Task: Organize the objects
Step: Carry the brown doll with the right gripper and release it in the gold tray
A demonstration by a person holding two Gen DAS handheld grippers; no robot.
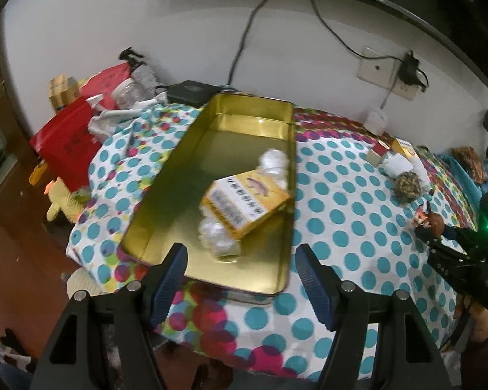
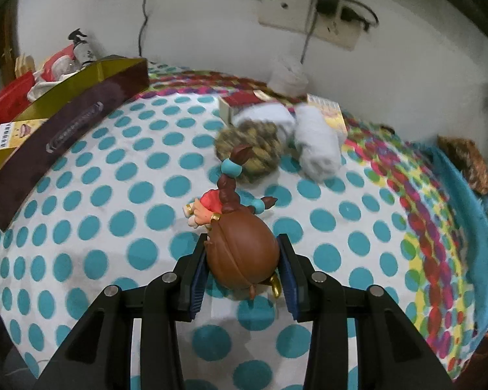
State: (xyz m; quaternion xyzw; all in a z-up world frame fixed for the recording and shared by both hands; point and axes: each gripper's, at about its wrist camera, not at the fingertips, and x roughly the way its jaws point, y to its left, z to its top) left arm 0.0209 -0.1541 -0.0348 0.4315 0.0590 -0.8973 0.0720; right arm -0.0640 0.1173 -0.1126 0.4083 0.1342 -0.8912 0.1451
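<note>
The left claw is spread wide with nothing between its blue pads, hanging over the near end of a gold tin tray that lies on the table's dotted cloth. Inside the tray, toward its near right side, a yellow box lies tilted across white wrapped pieces, with more white pieces just beyond it against the right wall. Past the tray's far end sits a black device by the wall. At the table's far left corner are a red bag and a clear jar. Toward the right edge lie a small red box, a white roll and a speckled ball, close together. At the right edge of this view the right claw holds a doll.

In the right wrist view, the right claw is clenched on the doll, its pads pressing both sides of the round brown head. The doll's braids with teal ties and its red body point away from the claw, above the cloth. Just beyond the doll lie the speckled ball and a white fluffy bundle, touching each other, with the small red box and a yellow box behind them near the table's far edge. At the left, the tray shows its dark outer wall, with the yellow box showing over its rim.
</note>
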